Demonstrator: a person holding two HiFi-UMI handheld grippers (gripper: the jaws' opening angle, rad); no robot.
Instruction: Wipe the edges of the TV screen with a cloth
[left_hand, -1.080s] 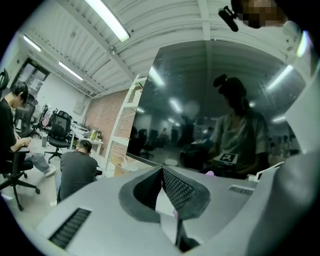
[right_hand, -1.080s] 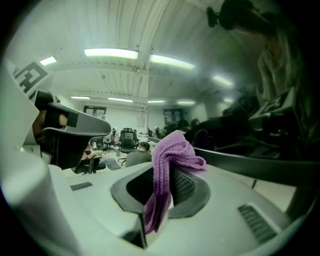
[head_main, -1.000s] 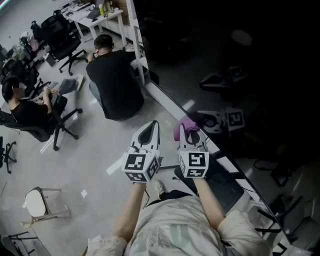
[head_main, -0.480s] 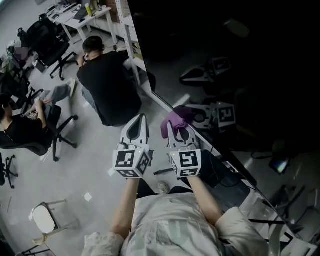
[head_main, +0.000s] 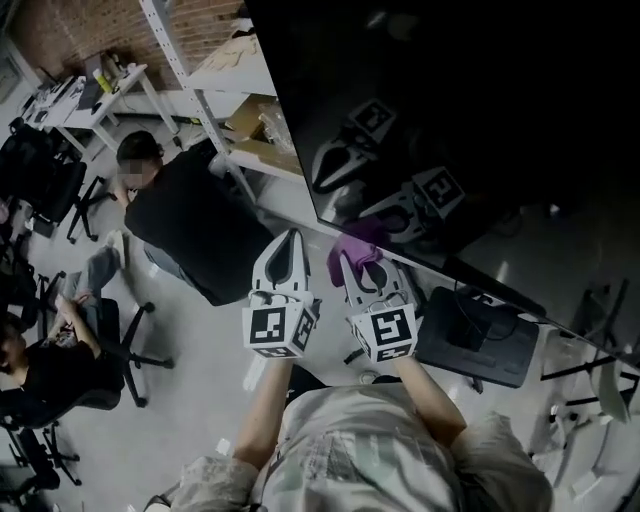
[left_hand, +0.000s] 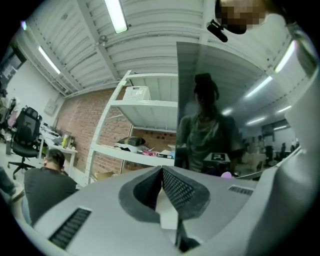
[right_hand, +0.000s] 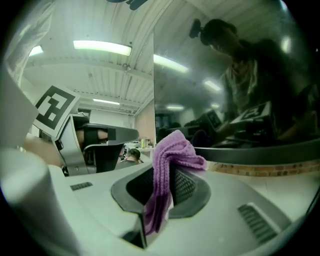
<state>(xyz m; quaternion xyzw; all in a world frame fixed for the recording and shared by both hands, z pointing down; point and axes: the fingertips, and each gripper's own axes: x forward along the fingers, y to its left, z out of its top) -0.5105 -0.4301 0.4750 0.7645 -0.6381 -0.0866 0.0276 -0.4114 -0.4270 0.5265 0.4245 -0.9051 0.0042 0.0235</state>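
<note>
Step in hand, as we read it: lining up on the lower-left corner of the TV screen (head_main: 470, 130). The right hand-held gripper (right_hand: 162, 175) is clamped on the purple cloth (right_hand: 172, 147), which is bunched right at the bottom edge. The left hand-held gripper (left_hand: 161, 175) sits beside it, jaws together and empty. Next we need to press the cloth on and drag it along the edge. We can't tell if the cloth touches the screen, whose top and right edges are out of frame.

We wear a pale short-sleeved shirt (head_main: 350, 455) with faint print on the chest. Our left gripper (head_main: 291, 240) and right gripper (head_main: 362, 264) are light grey shells; their fingers (left_hand: 177, 189) carry dark, grid-textured pads, and behind the fingers each bears a white cube (head_main: 280, 330) with black square markers.
</note>
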